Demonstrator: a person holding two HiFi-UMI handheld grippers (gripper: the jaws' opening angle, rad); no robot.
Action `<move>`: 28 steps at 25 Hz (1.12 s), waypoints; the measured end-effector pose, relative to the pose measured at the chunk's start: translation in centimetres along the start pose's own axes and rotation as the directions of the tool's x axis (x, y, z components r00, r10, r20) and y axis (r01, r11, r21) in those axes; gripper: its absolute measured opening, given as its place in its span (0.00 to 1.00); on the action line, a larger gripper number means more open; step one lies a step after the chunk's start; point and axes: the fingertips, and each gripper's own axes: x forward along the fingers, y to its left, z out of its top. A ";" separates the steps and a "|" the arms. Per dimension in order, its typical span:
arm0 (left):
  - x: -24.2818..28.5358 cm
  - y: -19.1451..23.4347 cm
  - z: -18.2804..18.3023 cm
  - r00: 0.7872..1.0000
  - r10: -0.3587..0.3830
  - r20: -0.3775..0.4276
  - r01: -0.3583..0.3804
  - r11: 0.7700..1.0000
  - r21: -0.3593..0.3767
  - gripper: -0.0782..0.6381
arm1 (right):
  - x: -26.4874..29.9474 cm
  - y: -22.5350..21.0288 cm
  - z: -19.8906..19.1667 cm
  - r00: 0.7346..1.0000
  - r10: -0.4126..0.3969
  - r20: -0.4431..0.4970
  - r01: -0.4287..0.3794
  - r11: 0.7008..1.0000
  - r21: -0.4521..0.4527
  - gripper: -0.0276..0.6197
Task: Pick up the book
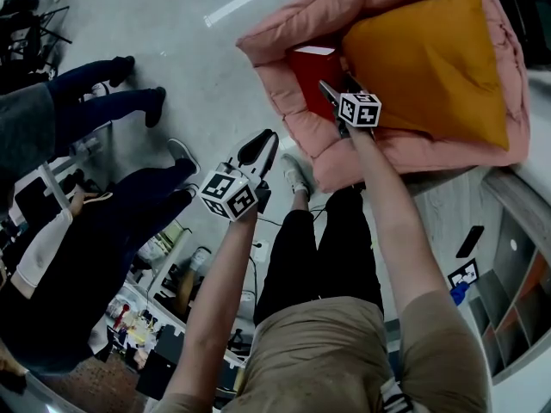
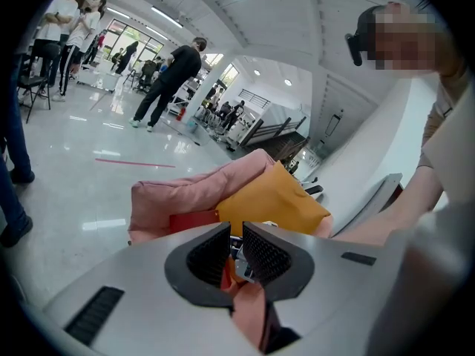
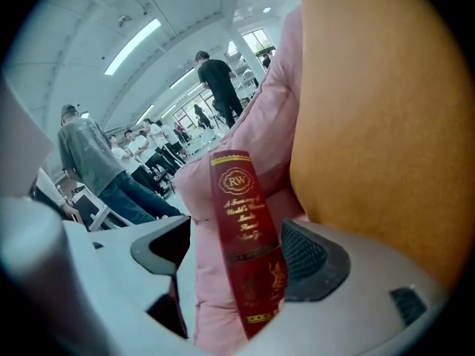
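On pink sofa (image 1: 288, 97), book (image 1: 312, 74) between parted jaws of right gripper (image 1: 337, 87); left gripper (image 1: 265, 143) closed, above glossy floor (image 1: 189, 67).

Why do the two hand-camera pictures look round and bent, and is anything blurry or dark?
Both gripper views are wide-angle: round frame, black corners, ceiling lights curving. Right gripper view: book spine fairly sharp, orange cushion close and soft. Head view: dim, bluish, less bent.
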 end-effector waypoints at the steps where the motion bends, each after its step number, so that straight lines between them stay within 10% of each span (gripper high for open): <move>1: -0.3 0.0 -0.3 1.000 0.002 -0.003 -0.002 1.000 0.000 0.16 | 0.1 0.2 -0.4 1.000 0.004 -0.013 -0.004 1.000 -0.015 0.64; 13: -2.6 1.3 -0.7 1.000 0.022 0.007 -0.022 1.000 0.000 0.16 | 1.9 0.5 -4.0 0.942 -0.195 -0.272 0.093 0.933 -0.348 0.48; 21: -3.9 0.5 -0.9 1.000 0.021 0.023 -0.021 1.000 0.009 0.16 | 1.1 2.4 -6.0 0.910 -0.242 -0.336 0.127 0.936 -0.328 0.44; 28: -5.9 -0.4 -0.5 0.998 0.026 0.064 -0.026 1.000 0.011 0.16 | -2.9 3.8 -3.6 0.945 -0.235 -0.229 0.163 0.942 -0.294 0.42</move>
